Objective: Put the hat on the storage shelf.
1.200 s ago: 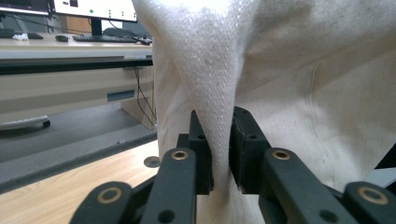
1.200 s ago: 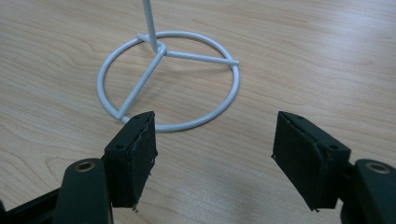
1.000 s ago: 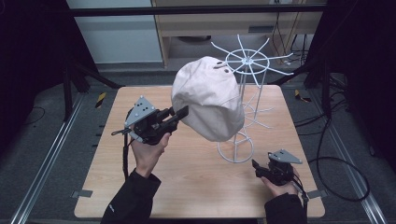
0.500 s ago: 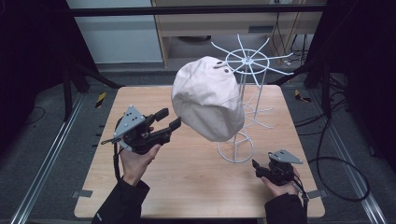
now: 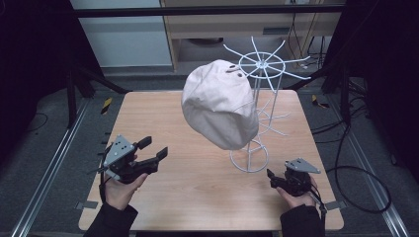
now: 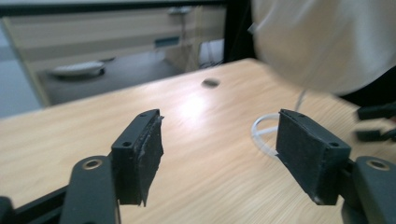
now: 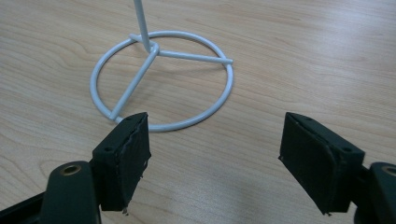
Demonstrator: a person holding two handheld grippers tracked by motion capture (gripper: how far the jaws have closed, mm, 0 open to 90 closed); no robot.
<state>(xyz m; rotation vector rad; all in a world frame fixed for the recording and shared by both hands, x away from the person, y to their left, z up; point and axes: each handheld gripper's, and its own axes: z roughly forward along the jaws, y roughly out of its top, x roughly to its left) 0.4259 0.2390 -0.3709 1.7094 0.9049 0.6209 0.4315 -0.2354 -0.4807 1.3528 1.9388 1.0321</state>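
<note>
Cap (image 5: pixel 220 106) hung on rack (image 5: pixel 260 64), both tongs empty.
Left gripper (image 5: pixel 151 149) gapes near the cap; right gripper (image 5: pixel 270 177) gapes beside the rack's ring.

1. Table (image 5: pixel 197 197): light wood-grain top, rectangular, corners rounded.
2. Small dark round mark (image 6: pixel 210 82) on the tabletop, seen in the left gripper view; blurred, nature cannot be told.
3. Grey metal rails on the floor, one (image 5: pixel 54 168) along the table's left side, one (image 5: pixel 368 173) along its right.
4. Yellow-and-black striped strips on the floor, one (image 5: pixel 106 105) near the far left corner, one (image 5: pixel 318 102) near the far right corner.
5. Small grey brackets (image 5: pixel 88 204) (image 5: pixel 335 205) on the floor, just beside the two near corners.
6. Dark cables (image 5: pixel 341 126) on the floor, right of the table.
7. Wooden cabinet (image 5: pixel 237 22) behind the table; pale panel (image 5: pixel 123 34) to its left.
8. Black bar (image 5: pixel 197 11) crossing overhead at the back.
9. Pale flat object (image 6: pixel 77 69) on the low shelf; blurred.
</note>
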